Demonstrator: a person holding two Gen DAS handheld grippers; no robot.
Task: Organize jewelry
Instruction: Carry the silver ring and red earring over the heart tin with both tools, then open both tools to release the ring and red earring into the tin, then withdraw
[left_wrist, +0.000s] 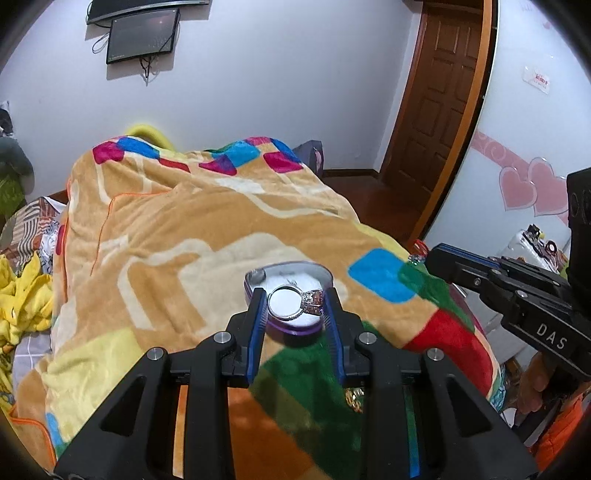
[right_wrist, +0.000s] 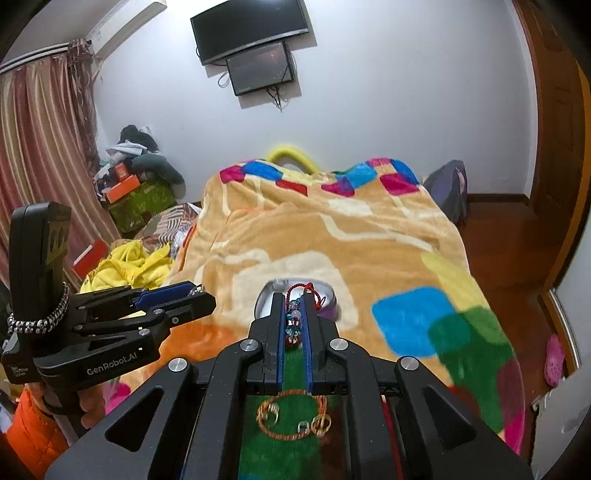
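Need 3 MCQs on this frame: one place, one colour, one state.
1. Where is the ring?
A. Between the left gripper's fingers
B. On the floor
C. Hanging on the door

2. What colour is the box's outer wall?
A. Yellow
B. Purple
C. Black

3. What state is the right gripper in?
A. Wide open, empty
B. Shut on nothing
C. Shut on the beaded bracelet

Answers:
1. A: the ring spans the left gripper.
2. B: the box has a purple wall.
3. C: the right gripper pinches the beaded bracelet.
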